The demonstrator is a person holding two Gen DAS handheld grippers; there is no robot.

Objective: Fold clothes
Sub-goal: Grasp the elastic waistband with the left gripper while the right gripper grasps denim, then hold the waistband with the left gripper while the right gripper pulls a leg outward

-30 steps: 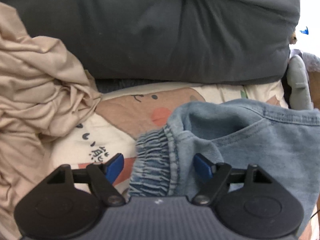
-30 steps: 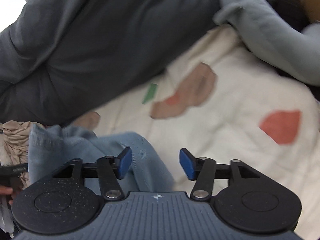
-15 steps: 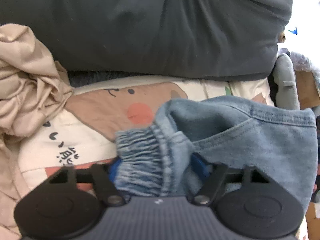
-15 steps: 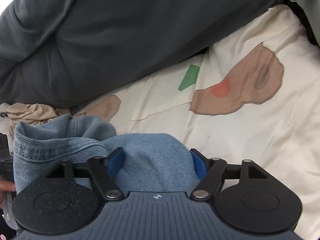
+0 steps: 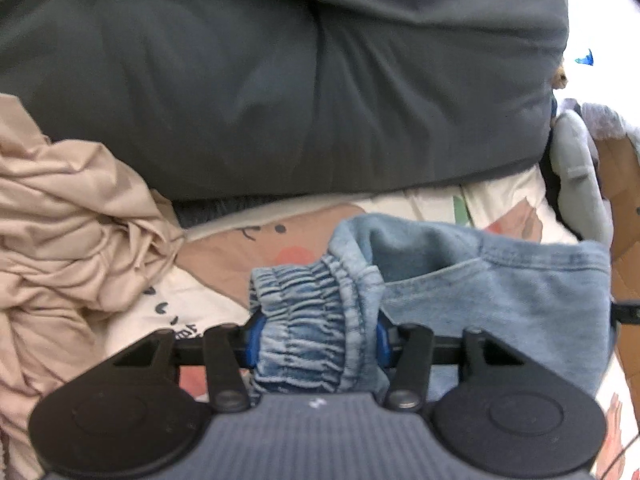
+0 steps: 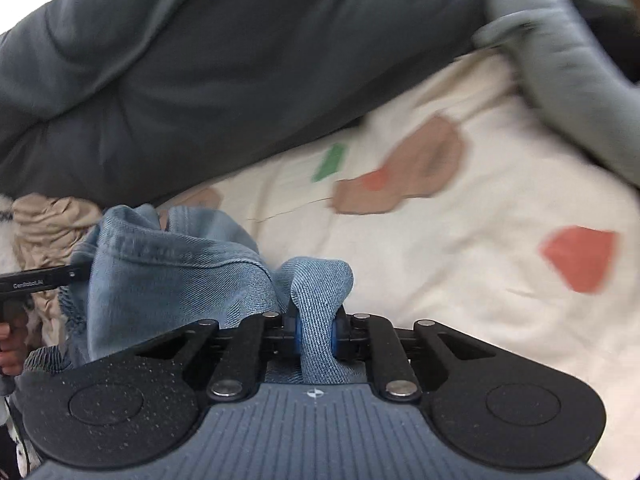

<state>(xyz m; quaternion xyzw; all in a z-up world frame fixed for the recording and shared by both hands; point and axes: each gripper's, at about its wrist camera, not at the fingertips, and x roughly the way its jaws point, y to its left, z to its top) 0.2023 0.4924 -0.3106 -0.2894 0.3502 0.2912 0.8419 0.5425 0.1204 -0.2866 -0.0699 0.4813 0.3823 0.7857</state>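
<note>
Over the printed bedsheet (image 6: 460,280), denim garment (image 5: 500,292) (elastic waistband (image 5: 304,320)) pinched by both grippers' fingers (image 6: 297,334).

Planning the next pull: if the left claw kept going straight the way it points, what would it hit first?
Beyond the denim garment it grips, the left claw would cross printed bedsheet, then probably meet the dark grey duvet; depth is unclear.

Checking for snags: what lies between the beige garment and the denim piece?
Only the printed bedsheet separates the beige garment from the denim piece, per the left wrist view.
</note>
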